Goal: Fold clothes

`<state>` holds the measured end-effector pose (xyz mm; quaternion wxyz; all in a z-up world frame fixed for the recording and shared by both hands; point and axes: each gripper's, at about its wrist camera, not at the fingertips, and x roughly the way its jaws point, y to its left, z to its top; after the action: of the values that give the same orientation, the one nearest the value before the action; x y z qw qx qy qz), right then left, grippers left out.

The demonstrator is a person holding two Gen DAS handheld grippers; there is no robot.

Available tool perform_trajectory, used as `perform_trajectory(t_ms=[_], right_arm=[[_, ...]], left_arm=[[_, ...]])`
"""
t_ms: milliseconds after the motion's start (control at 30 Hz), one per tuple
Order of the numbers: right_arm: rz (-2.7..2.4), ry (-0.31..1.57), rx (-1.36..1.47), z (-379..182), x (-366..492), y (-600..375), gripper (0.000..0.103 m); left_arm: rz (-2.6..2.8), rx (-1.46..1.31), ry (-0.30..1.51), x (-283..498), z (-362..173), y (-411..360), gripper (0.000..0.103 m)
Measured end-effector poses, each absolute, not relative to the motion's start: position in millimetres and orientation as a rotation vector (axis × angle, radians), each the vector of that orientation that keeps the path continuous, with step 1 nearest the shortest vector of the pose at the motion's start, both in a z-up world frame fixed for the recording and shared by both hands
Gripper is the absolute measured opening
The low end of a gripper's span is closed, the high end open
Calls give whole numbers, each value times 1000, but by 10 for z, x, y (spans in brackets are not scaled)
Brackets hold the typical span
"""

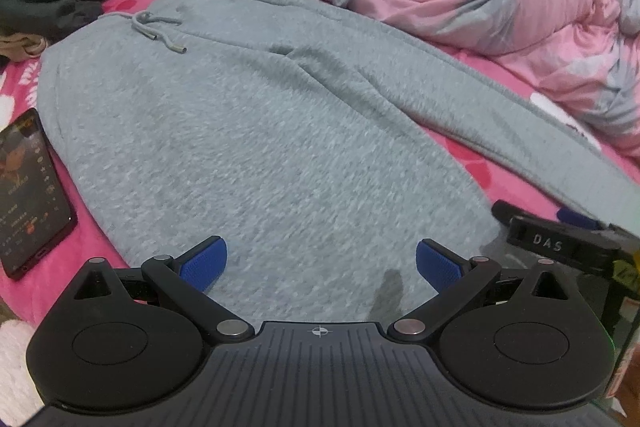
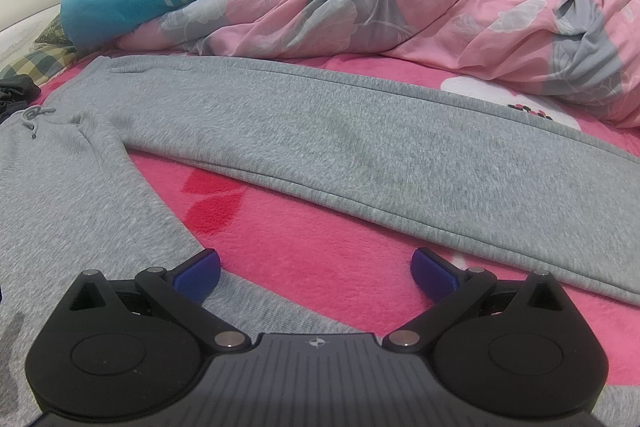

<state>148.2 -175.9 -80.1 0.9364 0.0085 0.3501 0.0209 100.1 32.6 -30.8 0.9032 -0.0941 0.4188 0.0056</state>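
My two pairs of jaws both stand wide with nothing between them: the left gripper (image 1: 320, 263) hangs over the near leg of the grey sweatpants (image 1: 248, 147), and the right gripper (image 2: 316, 271) sits over the pink bed cover (image 2: 340, 247), in the gap where the two legs part. The sweatpants lie flat and spread out across the bed, waistband and drawstring (image 1: 158, 29) toward the head end, one leg running along the far side just beside the heaped quilt (image 2: 440, 7), the other coming toward the bed's near edge under me. Legs apart in a V, no fold showing in them. My reading is that the garment is laid out for folding, so the step in hand is taking hold of cloth. A lengthwise fold would call for each pair of jaws to pinch one edge of the same leg and carry it over onto the other, seams matched. A phone (image 1: 30, 195) lies at the left edge, touching the pants' side; I should mind it.
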Motion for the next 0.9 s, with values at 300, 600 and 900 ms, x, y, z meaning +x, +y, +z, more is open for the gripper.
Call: perform_trajectory(t_ms=[300,600,900], right_arm=[[29,713,-12,-804,1483,-1707,103],[40,710,14,-806,1481,-1748,103],[41,707,16,-812,1481,-1753,103]], left_arm=[[26,-163,877,1030,-337,298,102],[32,-140,891,1073,-379,285,103],[36,-116,902,1127,-424,261,103]])
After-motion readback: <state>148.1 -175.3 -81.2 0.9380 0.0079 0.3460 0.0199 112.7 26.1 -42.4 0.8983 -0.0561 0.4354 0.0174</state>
